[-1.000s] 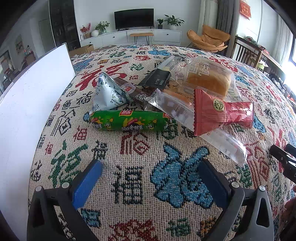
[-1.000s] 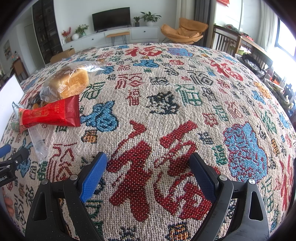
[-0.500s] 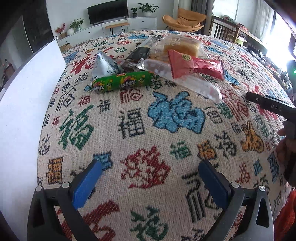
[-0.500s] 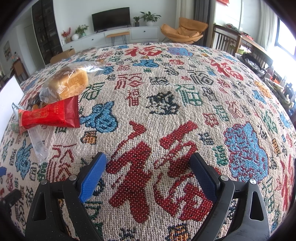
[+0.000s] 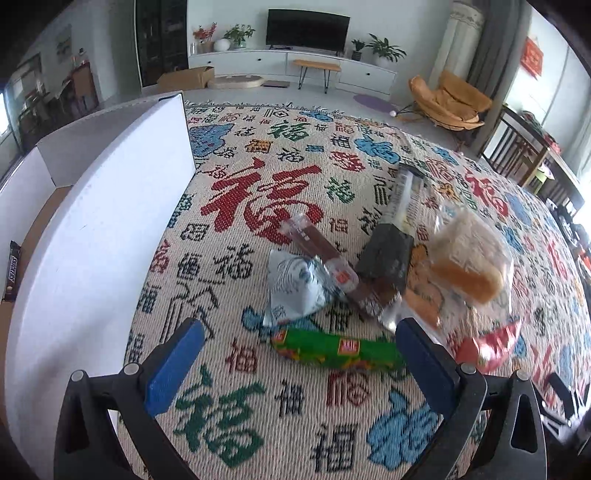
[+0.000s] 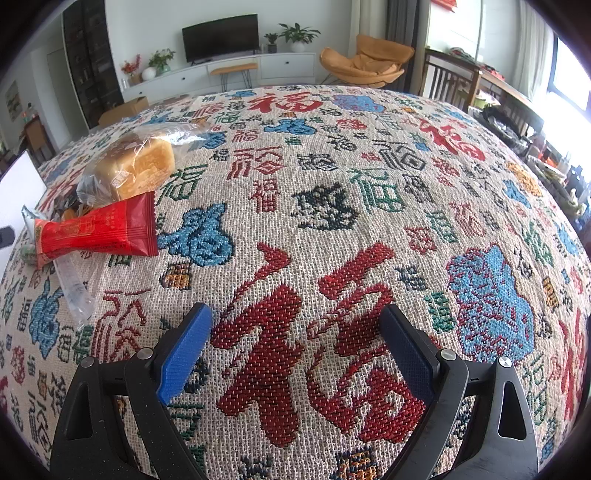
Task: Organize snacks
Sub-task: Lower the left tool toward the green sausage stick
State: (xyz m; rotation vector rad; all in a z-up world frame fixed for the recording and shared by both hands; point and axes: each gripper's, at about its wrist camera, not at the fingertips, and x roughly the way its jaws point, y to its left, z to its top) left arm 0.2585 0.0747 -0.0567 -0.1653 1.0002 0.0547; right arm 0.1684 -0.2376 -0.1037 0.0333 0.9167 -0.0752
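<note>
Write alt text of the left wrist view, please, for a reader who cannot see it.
An open blue-padded black gripper hovers over a woven cloth printed with characters, just before a long green tube-shaped snack pack. Behind lie a silver foil pouch and a clear-bagged bread loaf; a white box wall stands left.

Television [image 5: 307, 23], orange chair [image 6: 365, 61], patterned cloth [image 6: 332, 206]

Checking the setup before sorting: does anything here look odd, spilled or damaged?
Nothing is spilled or torn. The snacks just lie in a loose heap: the red packet rests on a clear wrapper, and the black pack leans over the brown bar. Both tools are open and empty.
</note>
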